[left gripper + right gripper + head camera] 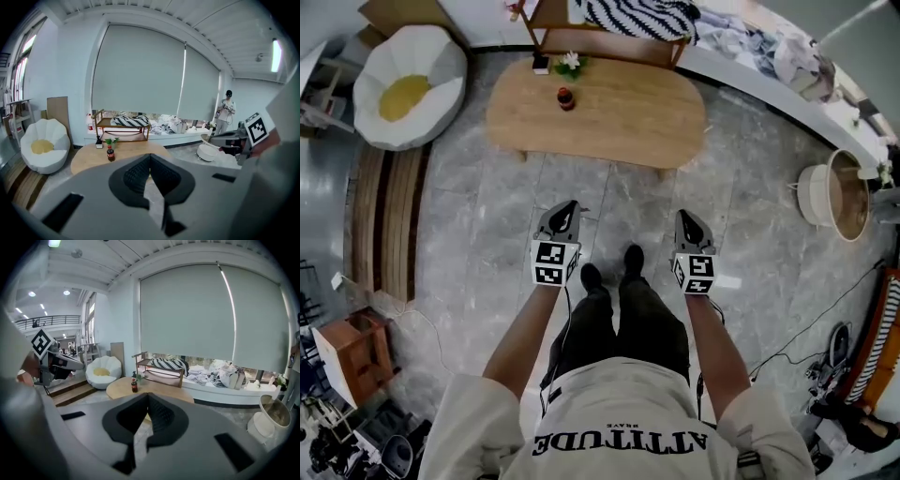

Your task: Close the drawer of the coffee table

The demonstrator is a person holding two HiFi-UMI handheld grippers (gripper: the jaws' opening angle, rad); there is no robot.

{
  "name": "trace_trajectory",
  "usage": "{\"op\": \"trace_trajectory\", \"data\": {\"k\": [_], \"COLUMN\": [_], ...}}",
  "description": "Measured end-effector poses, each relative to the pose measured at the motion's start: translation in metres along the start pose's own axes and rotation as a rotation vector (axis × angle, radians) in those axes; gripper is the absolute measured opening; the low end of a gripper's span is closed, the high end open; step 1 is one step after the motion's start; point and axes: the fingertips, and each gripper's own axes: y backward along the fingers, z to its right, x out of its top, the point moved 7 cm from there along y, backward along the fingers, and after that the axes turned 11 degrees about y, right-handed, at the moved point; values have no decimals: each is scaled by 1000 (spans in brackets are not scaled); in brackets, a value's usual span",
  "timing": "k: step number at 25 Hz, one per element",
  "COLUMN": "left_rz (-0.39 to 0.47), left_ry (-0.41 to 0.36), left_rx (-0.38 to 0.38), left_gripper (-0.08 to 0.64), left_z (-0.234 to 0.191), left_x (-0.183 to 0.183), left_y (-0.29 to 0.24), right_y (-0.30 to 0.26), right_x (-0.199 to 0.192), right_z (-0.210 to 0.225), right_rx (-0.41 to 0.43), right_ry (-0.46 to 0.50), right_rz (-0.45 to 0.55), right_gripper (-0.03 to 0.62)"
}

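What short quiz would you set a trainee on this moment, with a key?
1. True or false: the left gripper and the right gripper are both touching the coffee table.
2. Multiple choice: what stands on the coffee table near the small plant? A) a small dark bottle B) a laptop C) a stack of plates
3. Short answer: is either gripper holding anything?
Key: 1 false, both are held short of the table, apart from it. 2 A. 3 No, both pairs of jaws are together with nothing between them.
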Motion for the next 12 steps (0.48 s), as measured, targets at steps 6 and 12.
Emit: {"op": "trace_trajectory", "data": {"k": [6,12], "left_rz": [29,70], "left_ry": [-74,-107], "left_rx": [-49,-74], "left_gripper": [20,20], "left_z": [-1,0], "left_x": [33,52], "left_y": [55,104], "right_y": [48,96], "right_x": [41,71], "right_z": [-8,-24], "right_rx": [-11,-32], "right_ry": [25,35], "right_rz": [38,79], "right_gripper": [18,18]}}
